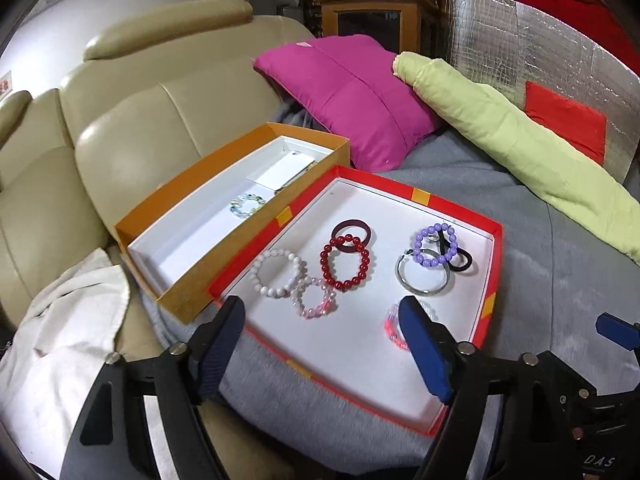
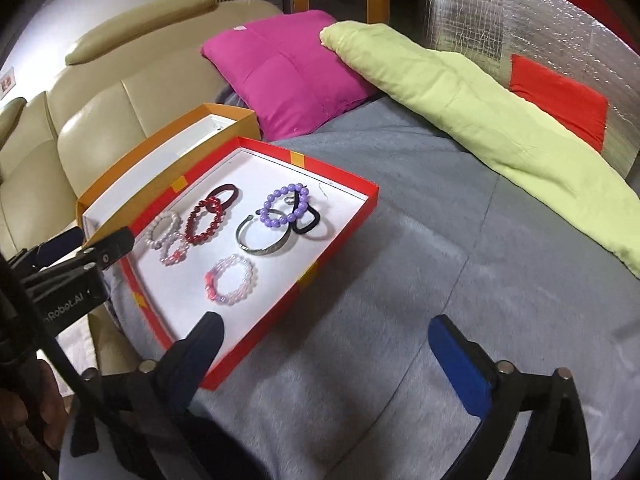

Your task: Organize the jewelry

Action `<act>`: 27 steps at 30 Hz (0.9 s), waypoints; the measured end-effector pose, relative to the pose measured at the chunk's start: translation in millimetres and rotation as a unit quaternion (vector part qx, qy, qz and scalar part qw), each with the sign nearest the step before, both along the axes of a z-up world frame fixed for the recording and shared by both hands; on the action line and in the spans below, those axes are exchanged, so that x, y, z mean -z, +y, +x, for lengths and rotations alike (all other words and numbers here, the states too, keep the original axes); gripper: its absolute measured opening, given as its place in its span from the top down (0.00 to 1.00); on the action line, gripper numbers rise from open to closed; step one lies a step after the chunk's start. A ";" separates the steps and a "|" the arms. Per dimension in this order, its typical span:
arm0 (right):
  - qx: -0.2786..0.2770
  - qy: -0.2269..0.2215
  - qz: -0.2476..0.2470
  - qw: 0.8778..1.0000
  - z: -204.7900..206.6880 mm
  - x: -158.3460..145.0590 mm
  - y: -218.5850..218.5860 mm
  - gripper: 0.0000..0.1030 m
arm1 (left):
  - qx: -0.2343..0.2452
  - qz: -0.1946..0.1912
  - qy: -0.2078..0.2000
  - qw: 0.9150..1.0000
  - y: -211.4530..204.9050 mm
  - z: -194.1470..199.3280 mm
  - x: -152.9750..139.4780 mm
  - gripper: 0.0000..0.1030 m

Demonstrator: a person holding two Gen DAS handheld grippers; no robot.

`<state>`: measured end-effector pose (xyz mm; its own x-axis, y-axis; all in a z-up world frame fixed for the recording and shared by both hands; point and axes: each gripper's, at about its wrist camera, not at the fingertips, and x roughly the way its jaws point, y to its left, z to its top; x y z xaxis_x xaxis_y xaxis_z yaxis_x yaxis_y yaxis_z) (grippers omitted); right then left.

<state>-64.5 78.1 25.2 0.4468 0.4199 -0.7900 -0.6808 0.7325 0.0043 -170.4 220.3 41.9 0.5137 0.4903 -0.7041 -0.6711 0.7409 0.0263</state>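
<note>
A red tray (image 1: 494,256) (image 2: 348,218) lies on a grey blanket and holds several bracelets: white beads (image 1: 278,274), dark red beads (image 1: 345,261), purple beads (image 1: 436,245), a silver bangle (image 1: 422,276) (image 2: 264,236), and a pale pink bead bracelet (image 2: 232,280). An orange box (image 1: 176,216) beside it holds a pale multicolour bracelet (image 1: 246,204). My left gripper (image 1: 322,316) is open and empty above the tray's near edge. My right gripper (image 2: 324,332) is open and empty over the blanket, right of the tray.
A beige leather sofa (image 1: 120,120) is on the left with a white cloth (image 1: 64,320) on it. A magenta pillow (image 1: 348,96) and a green rolled blanket (image 1: 520,144) lie behind the tray. A silver foil panel (image 1: 560,48) stands at the back right.
</note>
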 end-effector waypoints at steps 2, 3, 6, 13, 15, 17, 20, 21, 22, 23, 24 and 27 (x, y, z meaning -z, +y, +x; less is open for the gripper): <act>0.000 -0.006 0.001 1.000 -6.8 -3.5 -3.2 0.00 | -0.007 0.001 -0.004 1.000 -5.3 -8.1 -3.1 0.21; 0.000 -0.009 0.001 1.000 -9.6 -5.4 -4.8 0.00 | -0.009 -0.001 -0.006 1.000 -7.0 -11.6 -4.3 0.21; 0.000 -0.020 0.000 1.000 -16.6 -10.9 -7.5 0.00 | -0.017 -0.002 -0.007 1.000 -11.1 -20.5 -7.0 0.17; 0.010 -0.033 0.003 0.999 -24.8 -21.3 -15.5 0.00 | -0.032 0.012 -0.017 0.999 -15.1 -33.1 -17.5 0.04; 0.011 -0.036 0.004 0.999 -27.0 -24.4 -15.2 0.00 | -0.030 0.010 -0.020 0.999 -15.4 -34.6 -18.4 0.04; 0.008 -0.038 0.006 0.999 -29.4 -26.7 -13.9 0.00 | -0.030 0.010 -0.021 0.999 -16.5 -36.0 -19.2 0.04; 0.003 -0.039 0.004 0.999 -31.9 -27.4 -11.3 0.00 | -0.030 0.006 -0.024 0.999 -15.9 -37.5 -19.0 0.03; 0.003 -0.039 0.003 0.999 -32.1 -26.9 -10.7 0.00 | -0.031 0.005 -0.024 0.999 -15.5 -37.2 -18.7 0.03; 0.002 -0.038 0.002 0.999 -32.3 -26.2 -10.1 0.00 | -0.031 0.003 -0.025 0.999 -14.3 -37.6 -18.4 0.03; 0.002 -0.038 0.001 0.999 -32.1 -25.5 -9.9 0.00 | -0.032 0.003 -0.026 0.999 -13.7 -37.8 -18.3 0.03; 0.002 -0.037 0.001 0.999 -31.9 -24.9 -9.7 0.00 | -0.032 0.003 -0.026 0.999 -13.5 -37.8 -18.1 0.03; 0.002 -0.037 -0.001 0.999 -30.7 -23.4 -8.7 0.00 | -0.033 0.000 -0.026 0.999 -11.0 -37.3 -17.1 0.02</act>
<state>-95.2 69.4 48.6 0.5048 0.4162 -0.7562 -0.6766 0.7348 -0.0472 -207.7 209.4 58.9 0.5158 0.5248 -0.6772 -0.7194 0.6945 -0.0097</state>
